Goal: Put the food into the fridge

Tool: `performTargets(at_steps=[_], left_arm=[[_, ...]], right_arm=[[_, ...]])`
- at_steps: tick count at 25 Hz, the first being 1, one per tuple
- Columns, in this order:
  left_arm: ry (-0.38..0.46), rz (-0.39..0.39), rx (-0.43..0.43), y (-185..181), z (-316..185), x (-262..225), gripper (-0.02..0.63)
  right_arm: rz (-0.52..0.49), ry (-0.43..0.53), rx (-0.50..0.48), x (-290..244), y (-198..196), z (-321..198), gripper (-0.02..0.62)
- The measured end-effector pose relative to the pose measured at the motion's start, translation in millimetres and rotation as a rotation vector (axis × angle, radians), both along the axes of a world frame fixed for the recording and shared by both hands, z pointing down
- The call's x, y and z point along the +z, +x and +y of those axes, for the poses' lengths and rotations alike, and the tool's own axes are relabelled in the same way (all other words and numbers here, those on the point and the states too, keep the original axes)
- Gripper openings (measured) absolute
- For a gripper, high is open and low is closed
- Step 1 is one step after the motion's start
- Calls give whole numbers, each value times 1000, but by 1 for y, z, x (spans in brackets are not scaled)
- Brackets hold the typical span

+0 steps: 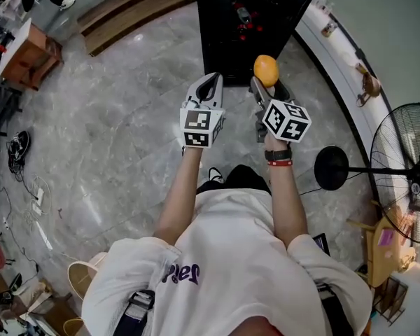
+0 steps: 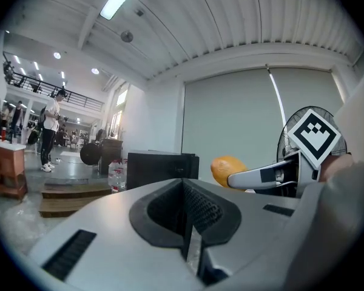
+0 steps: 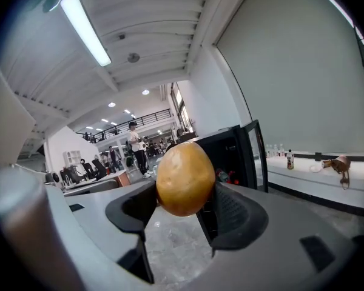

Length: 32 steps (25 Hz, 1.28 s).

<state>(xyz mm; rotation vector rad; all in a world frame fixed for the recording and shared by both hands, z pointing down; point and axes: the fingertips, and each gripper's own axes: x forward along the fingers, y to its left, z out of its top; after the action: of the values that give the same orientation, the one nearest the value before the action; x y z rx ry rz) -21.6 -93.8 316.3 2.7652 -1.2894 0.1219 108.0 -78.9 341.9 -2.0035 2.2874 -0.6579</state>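
Observation:
A small black fridge (image 1: 245, 26) stands on the floor ahead, door (image 1: 304, 2) swung open to the right, with red items and a bottle inside. My right gripper (image 1: 266, 75) is shut on an orange-yellow round fruit (image 1: 266, 69), held just in front of the fridge opening. In the right gripper view the fruit (image 3: 185, 178) sits clamped between both pads, with the fridge (image 3: 230, 156) behind it. My left gripper (image 1: 210, 88) hovers beside the right one, jaws together and empty. In the left gripper view its closed tips (image 2: 185, 190) point at the fridge (image 2: 161, 167), and the fruit (image 2: 227, 168) shows to the right.
A white ledge (image 1: 350, 68) with small bottles and a brown object runs along the right wall. A standing fan (image 1: 406, 173) with a black round base (image 1: 331, 168) is at the right. Wooden steps (image 1: 126, 12) lie left of the fridge. People stand in the far background (image 2: 51, 129).

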Motion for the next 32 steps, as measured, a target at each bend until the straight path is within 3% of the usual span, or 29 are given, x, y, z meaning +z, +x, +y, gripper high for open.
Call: performTargets(at_steps=[4,8,15,32], left_arm=[[-26,3,-2,2,-23,15,18],[-44,15,-14,4,-55,34,18],[-43,15,-19,6,-115,73,18],[-109,22,13,26,-179,153,18]], right_arm=[[-33,-5,-20,13,5,-30,302],[18,-3,-36,31,11,-73,302],[-6,-60,-100,95,-5,-148,304],[1,-154,-145,194,0,-221,304]])
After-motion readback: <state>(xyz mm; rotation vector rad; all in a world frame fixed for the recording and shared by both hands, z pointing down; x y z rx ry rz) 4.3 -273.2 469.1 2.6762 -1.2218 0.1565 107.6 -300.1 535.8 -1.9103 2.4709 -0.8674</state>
